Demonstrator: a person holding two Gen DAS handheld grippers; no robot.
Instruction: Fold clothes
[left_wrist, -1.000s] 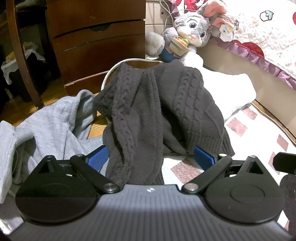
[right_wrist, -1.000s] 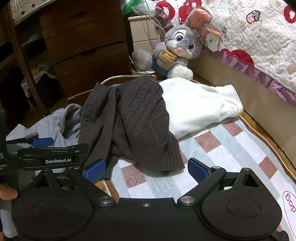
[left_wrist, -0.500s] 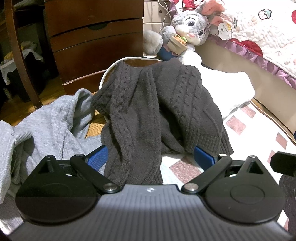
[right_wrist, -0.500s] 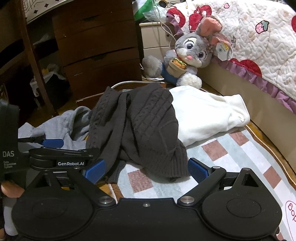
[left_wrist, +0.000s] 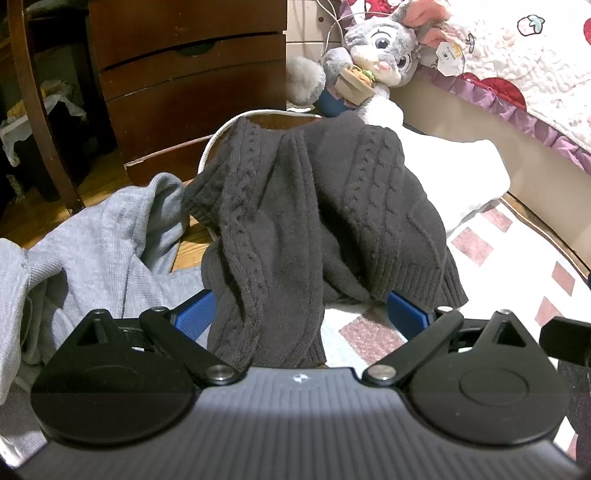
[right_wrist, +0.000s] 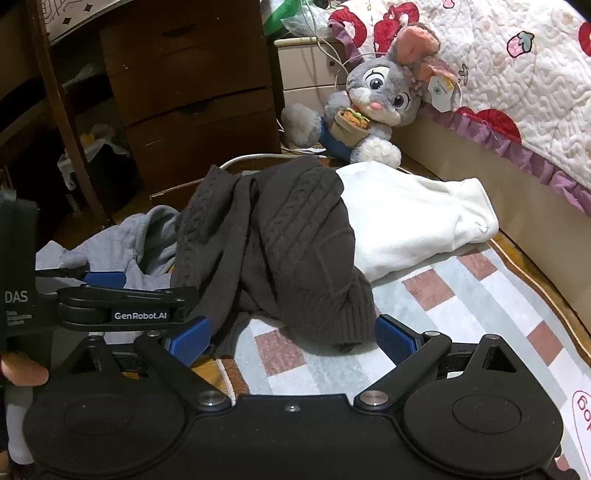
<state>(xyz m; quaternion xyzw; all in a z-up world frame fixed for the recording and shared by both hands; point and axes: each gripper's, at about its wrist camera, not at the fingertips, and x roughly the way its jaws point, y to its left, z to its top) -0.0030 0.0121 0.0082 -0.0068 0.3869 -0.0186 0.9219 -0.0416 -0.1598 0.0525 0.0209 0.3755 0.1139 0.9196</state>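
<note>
A dark wooden chest of drawers (right_wrist: 192, 92) stands on wood flooring (left_wrist: 44, 206). A checked rug (right_wrist: 461, 295) lies beside a quilted bed (right_wrist: 498, 74).

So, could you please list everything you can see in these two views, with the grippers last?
Cable-knit sweater: one, dark grey, crumpled on the rug, partly over the white garment.
White garment: one, white, right of the sweater.
Grey garment: one, light grey, left of the sweater.
Rug: one, checked pink, white and pale blue, underneath.
Plush rabbit: one, grey, against the bed.
Quilt: one, white with red prints, on the bed.
Drawers: one unit, dark wood, behind.
Left gripper: open, blue pads.
Right gripper: open, blue pads.
</note>
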